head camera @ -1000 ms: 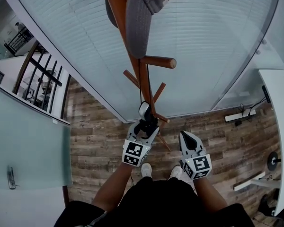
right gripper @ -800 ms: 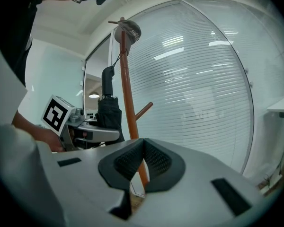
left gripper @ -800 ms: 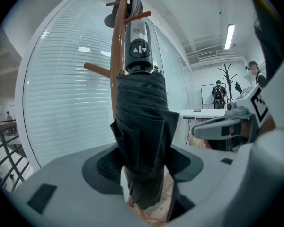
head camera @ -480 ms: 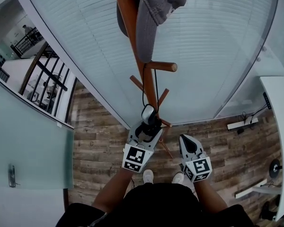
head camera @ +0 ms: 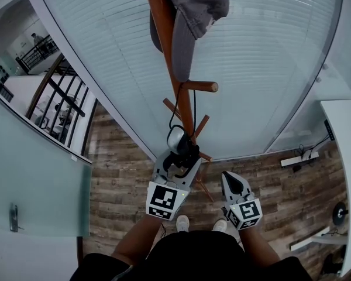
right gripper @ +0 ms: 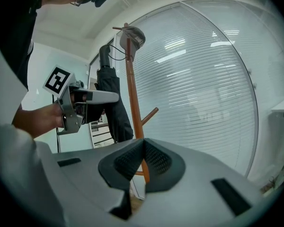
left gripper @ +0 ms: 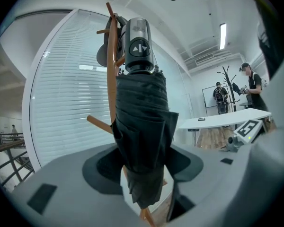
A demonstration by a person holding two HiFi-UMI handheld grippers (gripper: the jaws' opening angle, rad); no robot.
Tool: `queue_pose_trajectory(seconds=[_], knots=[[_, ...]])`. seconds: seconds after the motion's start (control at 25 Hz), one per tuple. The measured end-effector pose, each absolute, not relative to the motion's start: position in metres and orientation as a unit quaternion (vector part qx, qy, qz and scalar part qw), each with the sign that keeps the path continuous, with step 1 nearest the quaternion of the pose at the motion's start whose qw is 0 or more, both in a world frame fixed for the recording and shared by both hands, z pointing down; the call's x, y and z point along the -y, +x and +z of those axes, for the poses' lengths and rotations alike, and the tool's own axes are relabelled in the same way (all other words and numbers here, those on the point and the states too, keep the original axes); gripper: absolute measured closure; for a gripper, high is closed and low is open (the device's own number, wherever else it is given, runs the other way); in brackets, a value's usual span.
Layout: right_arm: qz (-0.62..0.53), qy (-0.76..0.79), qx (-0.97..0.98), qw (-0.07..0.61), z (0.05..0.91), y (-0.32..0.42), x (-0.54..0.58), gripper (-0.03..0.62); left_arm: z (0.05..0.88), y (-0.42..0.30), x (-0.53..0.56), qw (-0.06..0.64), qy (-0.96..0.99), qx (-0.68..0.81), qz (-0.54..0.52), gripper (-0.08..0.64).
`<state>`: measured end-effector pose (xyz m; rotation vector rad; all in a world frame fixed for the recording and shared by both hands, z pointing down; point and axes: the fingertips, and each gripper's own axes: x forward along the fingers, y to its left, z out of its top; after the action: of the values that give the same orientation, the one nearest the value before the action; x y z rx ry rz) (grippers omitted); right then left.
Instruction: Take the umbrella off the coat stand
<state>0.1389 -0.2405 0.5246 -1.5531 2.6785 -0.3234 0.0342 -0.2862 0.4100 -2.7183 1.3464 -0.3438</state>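
Note:
A folded black umbrella [left gripper: 140, 136] with a grey handle [left gripper: 138, 41] stands upright between the jaws of my left gripper [left gripper: 143, 170], which is shut on its canopy. In the head view the left gripper [head camera: 180, 157] holds the umbrella [head camera: 184, 151] close against the wooden coat stand [head camera: 181, 107]. The umbrella's thin black strap [head camera: 193, 107] runs up in a loose loop to a peg [head camera: 202, 86]. A grey cap [head camera: 190, 16] hangs at the stand's top. My right gripper [head camera: 230, 173] is shut and empty, lower and to the right, pointing at the pole [right gripper: 132, 98].
A curved glass wall with blinds [head camera: 263, 57] stands behind the coat stand. A white desk [head camera: 346, 139] is at the right, a power strip [head camera: 295, 158] on the wooden floor, a railing [head camera: 58, 95] at the left. Two people [left gripper: 251, 82] stand far off by another stand.
My left gripper has risen along the pole with the umbrella, nearer the peg, and the strap now bows out slack. The right gripper has stayed where it was.

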Motion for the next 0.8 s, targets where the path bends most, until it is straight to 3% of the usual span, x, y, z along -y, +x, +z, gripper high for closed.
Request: queue_pose_trajectory(seconds=[0.8], knots=[[-0.097,-0.503,-0.858,0.019,0.513,0.141,0.235,0.586,0.326,0.058,0.264,0.1,-0.902,-0.417,-0.053,0.296]])
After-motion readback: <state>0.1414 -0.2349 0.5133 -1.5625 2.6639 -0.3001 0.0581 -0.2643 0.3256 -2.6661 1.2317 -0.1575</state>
